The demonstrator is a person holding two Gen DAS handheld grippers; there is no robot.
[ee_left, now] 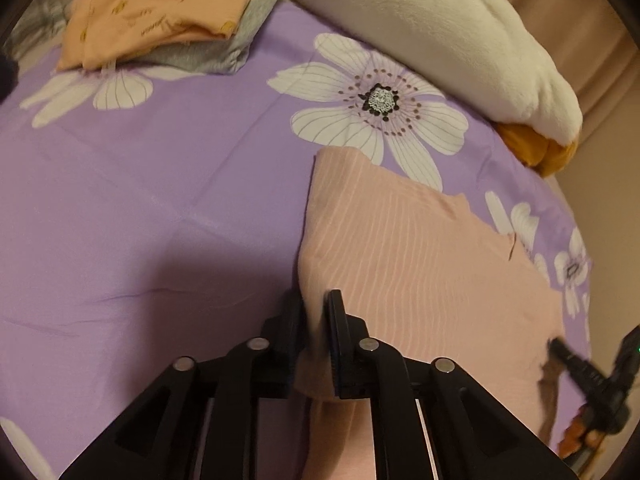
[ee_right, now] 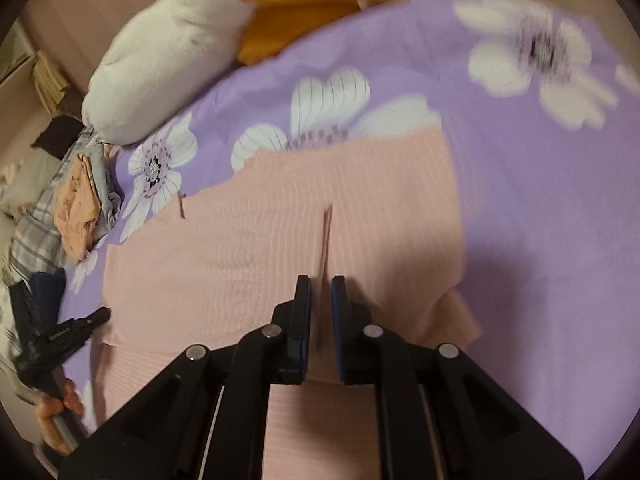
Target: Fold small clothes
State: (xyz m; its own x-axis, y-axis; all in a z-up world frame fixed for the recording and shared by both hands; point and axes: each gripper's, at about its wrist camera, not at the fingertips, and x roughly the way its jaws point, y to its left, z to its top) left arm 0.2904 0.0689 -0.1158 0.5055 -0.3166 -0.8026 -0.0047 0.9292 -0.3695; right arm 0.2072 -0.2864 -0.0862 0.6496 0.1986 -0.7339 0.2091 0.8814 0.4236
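Purple floral bedsheet (ee_left: 140, 200); one pink garment (ee_left: 420, 248); left tongs (ee_left: 316, 308), right tongs (ee_right: 321, 292) both pinching its edge.

Pink garment (ee_left: 420, 264): thin ribbed knit cloth, matt, fine raised lines across it. Bed sheet (ee_left: 160, 184): smooth woven cloth, lilac with printed white flowers, faint sheen. White pillow (ee_left: 440, 32) at the bed's far edge: plush, fuzzy pile. Orange folded cloth (ee_left: 160, 8): soft printed jersey. Left tool (ee_left: 316, 316) and right tool (ee_right: 321, 300): matt black plastic, shiny metal pins.
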